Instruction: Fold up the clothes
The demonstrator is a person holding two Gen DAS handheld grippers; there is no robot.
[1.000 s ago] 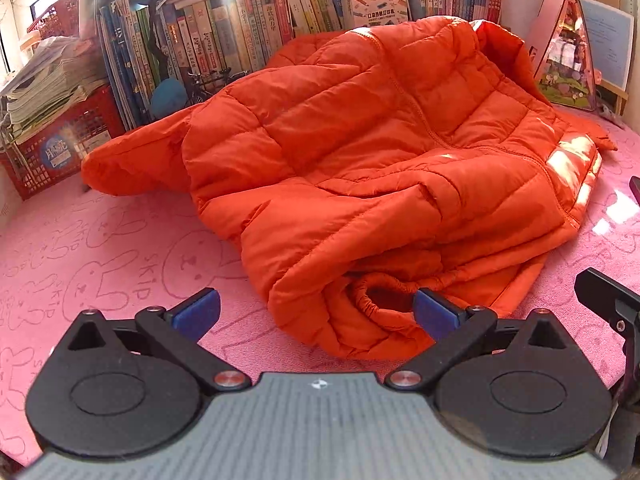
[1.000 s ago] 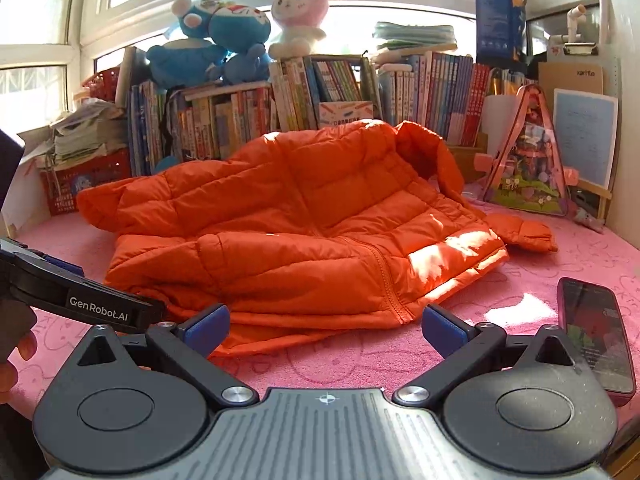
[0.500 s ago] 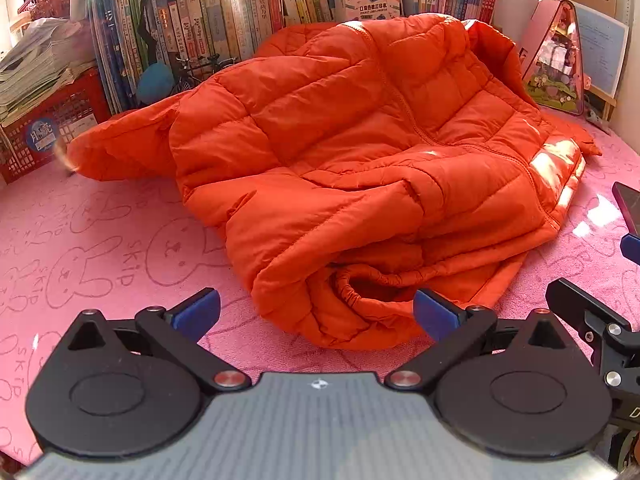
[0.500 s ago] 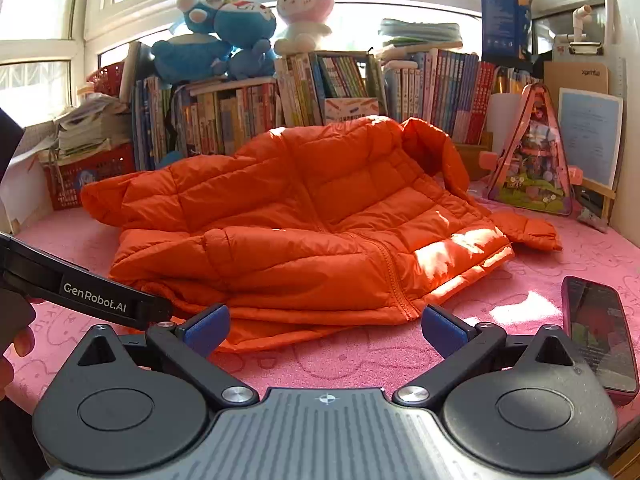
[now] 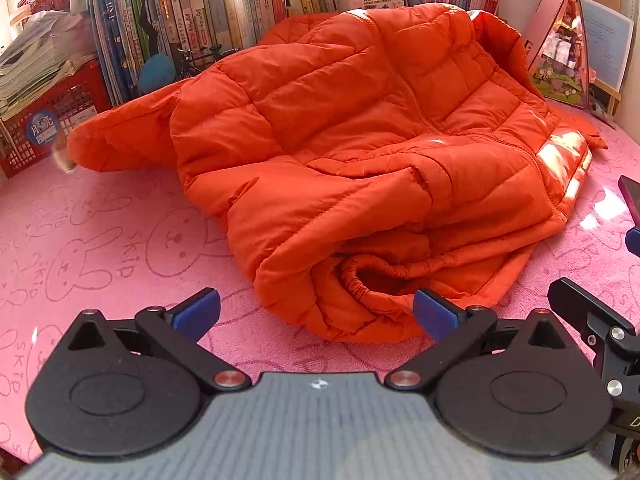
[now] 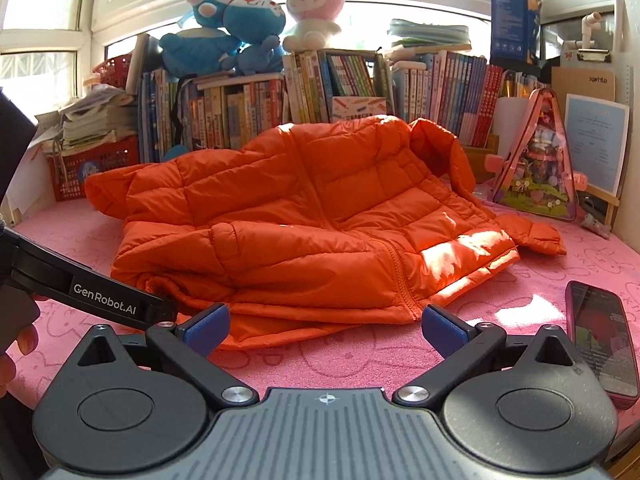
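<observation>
Obs., both wrist views. Orange puffer jacket lies crumpled and partly doubled over on the pink rabbit-print cloth covering the surface. I cannot tell what kind of surface is under the cloth. One sleeve trails off toward the red basket; the elastic cuff of the other sleeve curls at the near edge of the pile, facing my left hand-held gripper.

Left hand-held gripper: fingers spread wide, blue pads on either side of the cuffed bundle, nothing between them. The right-side pad sits just at the jacket's edge; I cannot tell whether it touches the fabric.

Right hand-held gripper: also spread wide, empty, low over the cloth just in front of the jacket's zipped hem. No contact seen. From this view the left unit's black arm crosses the lower left corner, with fingertips of a person's hand below it.

Surroundings: pink-cased phone lies flat on the cloth, just beside the right gripper and apart from the jacket. Row of books stands behind the jacket, with blue plush toys and a pink-and-white plush rabbit on top. Sunlight falls in a patch across the jacket's right side.
</observation>
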